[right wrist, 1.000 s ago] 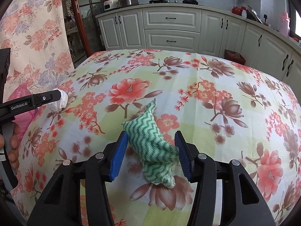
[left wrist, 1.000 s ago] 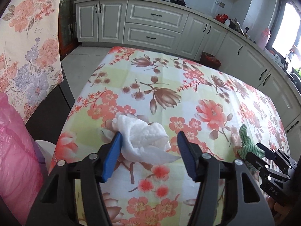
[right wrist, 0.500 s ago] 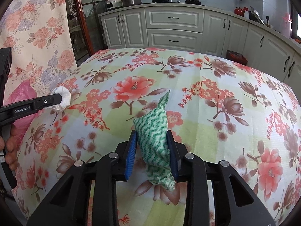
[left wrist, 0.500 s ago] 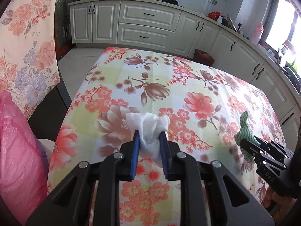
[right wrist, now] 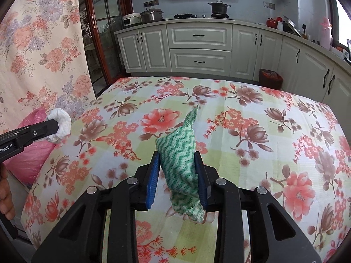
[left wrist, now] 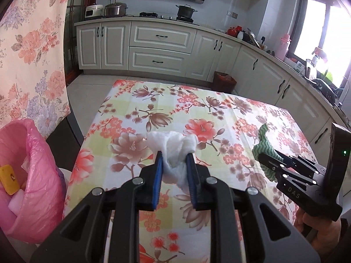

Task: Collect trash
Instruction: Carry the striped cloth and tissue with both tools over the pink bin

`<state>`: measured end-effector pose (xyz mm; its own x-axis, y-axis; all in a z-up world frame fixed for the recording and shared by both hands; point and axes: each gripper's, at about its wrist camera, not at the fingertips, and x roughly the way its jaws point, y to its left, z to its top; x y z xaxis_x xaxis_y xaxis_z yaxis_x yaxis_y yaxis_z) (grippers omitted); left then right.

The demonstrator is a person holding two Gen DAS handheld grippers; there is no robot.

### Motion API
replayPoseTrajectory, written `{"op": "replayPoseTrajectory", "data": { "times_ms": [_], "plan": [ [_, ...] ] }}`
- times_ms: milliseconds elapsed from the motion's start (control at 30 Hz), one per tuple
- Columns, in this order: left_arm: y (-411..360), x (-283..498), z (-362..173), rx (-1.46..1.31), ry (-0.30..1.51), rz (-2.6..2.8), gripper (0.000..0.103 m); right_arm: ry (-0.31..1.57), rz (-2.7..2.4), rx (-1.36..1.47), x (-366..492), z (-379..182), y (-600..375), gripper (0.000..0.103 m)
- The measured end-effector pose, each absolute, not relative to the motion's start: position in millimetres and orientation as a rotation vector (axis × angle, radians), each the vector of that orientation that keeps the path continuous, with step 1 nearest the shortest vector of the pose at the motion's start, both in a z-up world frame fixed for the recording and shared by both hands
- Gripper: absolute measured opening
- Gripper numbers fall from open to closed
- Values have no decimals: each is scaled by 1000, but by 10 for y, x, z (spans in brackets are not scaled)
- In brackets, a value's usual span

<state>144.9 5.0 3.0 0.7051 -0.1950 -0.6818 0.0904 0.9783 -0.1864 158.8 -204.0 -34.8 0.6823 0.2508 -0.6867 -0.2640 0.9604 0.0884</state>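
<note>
a table (left wrist: pixel 219 109) draped in a floral cloth fills the middle of a kitchen, its far edge facing a run of white cabinets (left wrist: pixel 158 48) across a strip of bare floor (left wrist: pixel 92 83), its left edge dropping beside a pink-lined bin (left wrist: pixel 28 175). the cloth's surface lies open on all sides of the two tools, with wide flat room toward the far edge and the right side. a floral curtain (right wrist: pixel 39 50) hangs to the left, close behind the bin. a small dark waste basket (right wrist: pixel 271 79) sits on the floor against the cabinets, well apart from the table.

the left gripper (left wrist: pixel 174 175) is clamped on a crumpled white tissue (left wrist: pixel 173 146), the blue pads pressed into its lower part while the upper folds puff out above the fingertips; the wad is held above the cloth, near the table's left edge and not far from the bin's rim. the right gripper (right wrist: pixel 178 175) is closed on a green zigzag rag (right wrist: pixel 179 153), whose pointed tip stands up above the fingers and whose tail hangs below them over the cloth, toward the middle of the table. inside the bin, a yellow piece (left wrist: pixel 8 179) rests against the pink liner, with pale scraps beneath it.
</note>
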Motion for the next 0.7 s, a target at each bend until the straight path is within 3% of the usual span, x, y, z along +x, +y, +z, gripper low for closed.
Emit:
{"op": "replayPoseTrajectory", "data": {
  "times_ms": [700],
  "plan": [
    [228, 1030, 429, -170, 683, -144, 20, 678, 290, -41, 1279, 92, -1977, 30]
  ]
}}
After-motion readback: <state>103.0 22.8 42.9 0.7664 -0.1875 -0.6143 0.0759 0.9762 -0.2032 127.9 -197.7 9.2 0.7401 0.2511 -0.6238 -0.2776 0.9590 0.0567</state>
